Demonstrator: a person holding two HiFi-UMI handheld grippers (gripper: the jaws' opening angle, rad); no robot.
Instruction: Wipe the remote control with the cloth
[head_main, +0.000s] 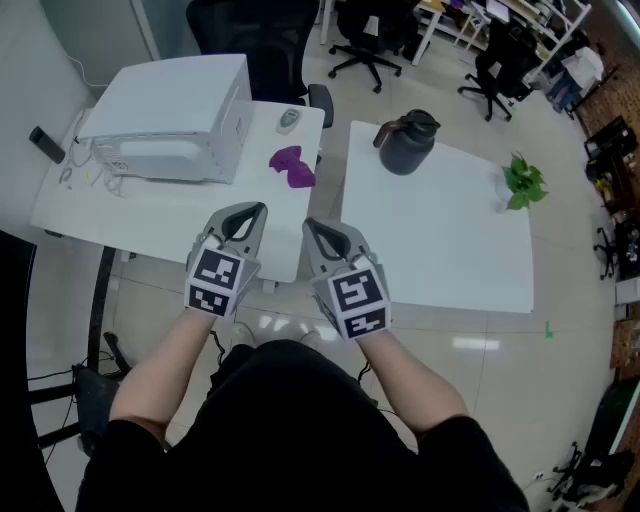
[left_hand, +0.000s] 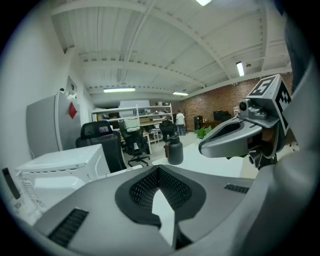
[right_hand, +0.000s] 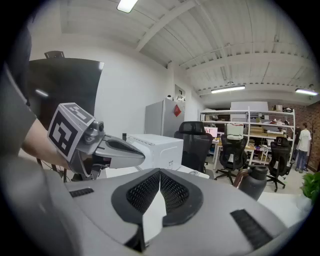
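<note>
A crumpled purple cloth (head_main: 292, 165) lies on the left white table (head_main: 160, 225), near its right edge. Just beyond it rests a small grey remote control (head_main: 289, 119). Both grippers hover side by side over the front edge of the tables, well short of the cloth. My left gripper (head_main: 256, 211) is shut with nothing in it, its dark pads meeting at the tips (left_hand: 159, 171). My right gripper (head_main: 310, 226) is likewise shut and empty (right_hand: 160, 173). Each gripper view shows the other gripper alongside: the right gripper (left_hand: 235, 137) and the left gripper (right_hand: 112, 150).
A white boxy appliance (head_main: 175, 118) fills the back of the left table. A black flat device (head_main: 45, 143) lies at that table's far left. The right table (head_main: 440, 250) carries a black kettle (head_main: 407, 142) and a small green plant (head_main: 522, 182). Office chairs stand behind.
</note>
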